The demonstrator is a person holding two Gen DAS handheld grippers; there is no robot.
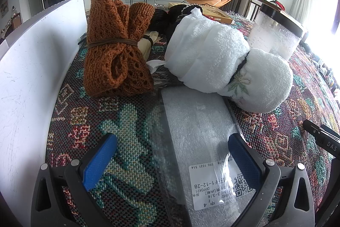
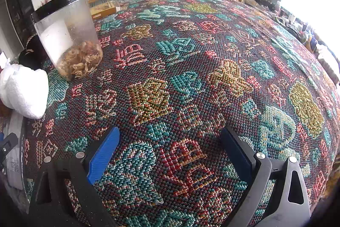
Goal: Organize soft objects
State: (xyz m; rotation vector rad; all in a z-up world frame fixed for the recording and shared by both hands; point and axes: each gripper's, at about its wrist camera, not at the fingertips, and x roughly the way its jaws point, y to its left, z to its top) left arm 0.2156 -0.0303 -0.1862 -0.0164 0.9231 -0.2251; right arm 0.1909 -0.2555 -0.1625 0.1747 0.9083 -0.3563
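Towel [image 1: 223,61], rolled and white, lies on the surface [image 2: 191,56] past the left claw [image 1: 172,152], which gapes wide over a foam pack [image 1: 197,131]. An orange knit [image 1: 115,46] stands just left of the towel, a jar [image 1: 276,33] behind it. The right claw [image 2: 170,154] is spread, gripping nothing, above bare cloth.

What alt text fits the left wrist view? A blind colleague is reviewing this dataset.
Open blue-padded left tongs hover over a clear bubble-wrap package with a white label on a colourful woven tablecloth. Behind it lie a rust-orange knitted bundle tied with brown cord and a white fluffy towel roll, with a clear plastic black-rimmed jar beyond.
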